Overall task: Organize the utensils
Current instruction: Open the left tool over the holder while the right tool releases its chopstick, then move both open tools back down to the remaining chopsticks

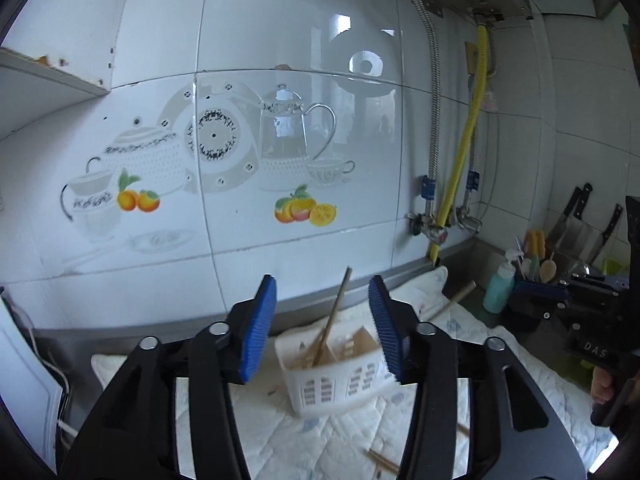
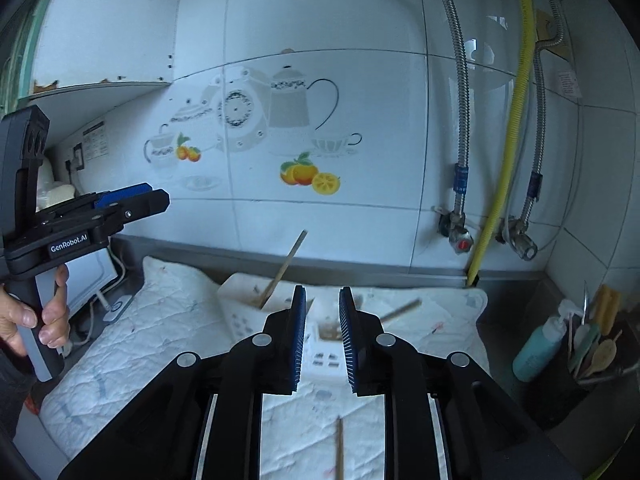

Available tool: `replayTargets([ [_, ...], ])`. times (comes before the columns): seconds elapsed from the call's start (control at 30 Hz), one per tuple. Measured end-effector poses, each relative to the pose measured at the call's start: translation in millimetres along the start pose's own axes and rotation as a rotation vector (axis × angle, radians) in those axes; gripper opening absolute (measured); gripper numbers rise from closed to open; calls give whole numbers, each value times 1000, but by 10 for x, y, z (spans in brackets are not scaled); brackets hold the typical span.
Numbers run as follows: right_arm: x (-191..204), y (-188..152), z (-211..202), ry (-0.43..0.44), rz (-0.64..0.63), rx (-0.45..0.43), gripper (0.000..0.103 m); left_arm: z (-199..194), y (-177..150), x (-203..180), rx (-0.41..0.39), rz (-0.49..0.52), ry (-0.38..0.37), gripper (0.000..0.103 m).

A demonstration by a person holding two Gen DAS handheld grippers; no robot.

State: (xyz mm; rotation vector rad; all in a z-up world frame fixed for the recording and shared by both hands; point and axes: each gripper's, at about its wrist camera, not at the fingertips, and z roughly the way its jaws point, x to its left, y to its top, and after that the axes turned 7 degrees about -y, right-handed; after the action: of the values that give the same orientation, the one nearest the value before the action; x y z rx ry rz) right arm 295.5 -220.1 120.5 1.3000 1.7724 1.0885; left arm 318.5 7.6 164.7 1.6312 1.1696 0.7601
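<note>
While one chopstick [image 2: 285, 268] already leans upright in the white basket [image 1: 340, 384], low in the middle of both views, more lie loose on the quilted mat [image 2: 160, 320]: one at the bottom centre of the right view [image 2: 340, 452], another past the basket to the right [image 2: 400, 310], and a blurred pair at the lower right of the left view [image 1: 382, 460].

They look thin, light and stiff, probably wood or bamboo, and lying flat on soft cloth they would likely roll or slip. I'd pinch one near its middle, across its width, so it doesn't swing.

Both tongs hold nothing. The left gripper [image 1: 322, 328] is spread wide, with the basket showing between its blue pads. The right gripper [image 2: 322, 340] is parted more narrowly, above the basket's near side.

Behind stands the tiled wall [image 1: 280, 40] with its teapot decal, with hoses [image 2: 508, 120] to the right. A bottle [image 2: 538, 350] and a holder of spoons [image 2: 592, 356] sit at the far right.
</note>
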Motion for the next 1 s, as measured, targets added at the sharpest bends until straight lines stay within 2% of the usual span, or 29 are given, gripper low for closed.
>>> replayTargets([
  [0.07,48,-128,-189,11,-4,0,17,-141,-132,-65,16,0,4,59],
  [0.13,85,-255,-374,25,-3,-9,17,-297,-317,-138,42,-4,11,68],
  [0.27,147,-541,-686,62,20,-12,20,-578,-736,-267,83,-7,47,73],
  [0.33,188,-704,-812,75,22,-11,23,-669,-975,-328,115,-14,62,79],
  [0.53,303,-1246,-1008,46,24,6,25,-822,-1823,-490,256,-65,101,79],
  [0.7,329,-1616,-1016,37,65,52,26,-840,-2457,-519,379,-183,129,78],
  [0.77,342,-1736,-1007,34,79,69,26,-836,-2621,-529,409,-227,125,77],
  [0.83,360,-1841,-996,35,87,87,26,-831,-2746,-565,432,-245,116,73],
  [1.0,403,-2003,-951,25,90,117,26,-770,-2889,-649,461,-246,128,68],
])
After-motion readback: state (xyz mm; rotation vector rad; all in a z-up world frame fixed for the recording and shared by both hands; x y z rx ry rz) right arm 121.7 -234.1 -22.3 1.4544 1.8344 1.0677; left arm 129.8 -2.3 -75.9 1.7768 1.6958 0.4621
